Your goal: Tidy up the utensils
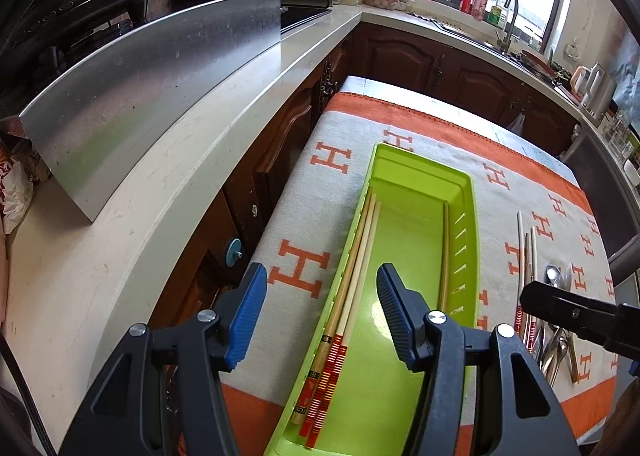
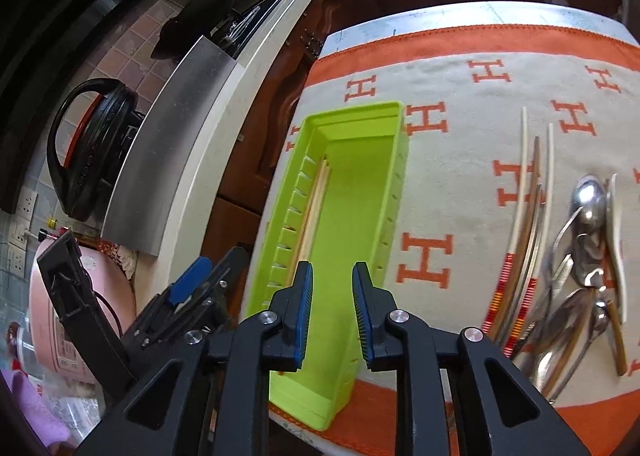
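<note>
Both grippers hang empty — left gripper (image 1: pixel 322 312) half-wide, right gripper (image 2: pixel 332 310) narrow; loose chopsticks (image 2: pixel 524 223) — light, stiff, slippery — want a mid-shaft pinch

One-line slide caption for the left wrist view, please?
Open left hand-held gripper above green tray holding chopsticks; spoons wait on the cloth.
</note>
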Demonstrator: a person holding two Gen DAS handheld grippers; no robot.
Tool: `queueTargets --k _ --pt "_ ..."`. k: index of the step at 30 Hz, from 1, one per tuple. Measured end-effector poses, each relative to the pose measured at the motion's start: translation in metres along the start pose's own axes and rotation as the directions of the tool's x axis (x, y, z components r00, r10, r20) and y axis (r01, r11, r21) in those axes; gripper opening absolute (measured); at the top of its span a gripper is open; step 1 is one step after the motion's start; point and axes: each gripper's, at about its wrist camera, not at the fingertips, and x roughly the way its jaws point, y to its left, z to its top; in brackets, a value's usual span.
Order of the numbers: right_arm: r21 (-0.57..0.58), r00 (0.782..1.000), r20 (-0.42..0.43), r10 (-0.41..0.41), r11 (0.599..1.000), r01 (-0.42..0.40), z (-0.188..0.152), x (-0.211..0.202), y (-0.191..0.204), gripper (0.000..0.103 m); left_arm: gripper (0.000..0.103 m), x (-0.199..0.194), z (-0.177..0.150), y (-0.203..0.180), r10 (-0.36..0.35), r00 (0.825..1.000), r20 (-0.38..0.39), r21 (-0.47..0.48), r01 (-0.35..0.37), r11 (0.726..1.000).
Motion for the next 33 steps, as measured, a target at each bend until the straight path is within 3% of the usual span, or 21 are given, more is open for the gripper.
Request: queueTargets --k 8,15,21,27,29,33 --pt "-0.055 0.993 0.078 -0.09 0.994 0.095 -0.013 -0.044 -0.032 0.021 0.056 -0.008 -0.002 -0.015 -0.033 0.999 0.001 0.029 0.033 0.999" --pt "-0.03 0.973 0.155 -0.172 0.983 0.178 -0.028 -0.085 -0.075 0.021 0.056 -0.021 -0.007 -0.048 -0.098 0.995 -0.006 0.1 0.098 0.99" --pt "0.016 0.954 0.19 -0.233 0.972 0.234 -0.04 -0.101 -0.111 0.021 0.056 -0.029 -0.016 -0.092 -0.179 0.983 -0.035 0.194 0.182 0.964" --pt "0.043 0.965 0.154 -0.212 0.977 0.208 -0.052 -0.096 -0.14 0.021 0.055 -0.014 -0.029 -0.136 -0.256 0.959 -0.125 0.245 0.28 0.928" --pt "0.047 0.968 0.144 -0.203 0.979 0.198 -0.055 -0.093 -0.146 0.021 0.041 -0.003 -0.035 -0.149 -0.27 0.948 -0.169 0.253 0.306 0.918" --pt "0.058 0.973 0.139 -0.182 0.983 0.176 -0.056 -0.092 -0.163 0.021 0.026 0.022 -0.044 -0.165 -0.278 0.927 -0.252 0.244 0.339 0.909"
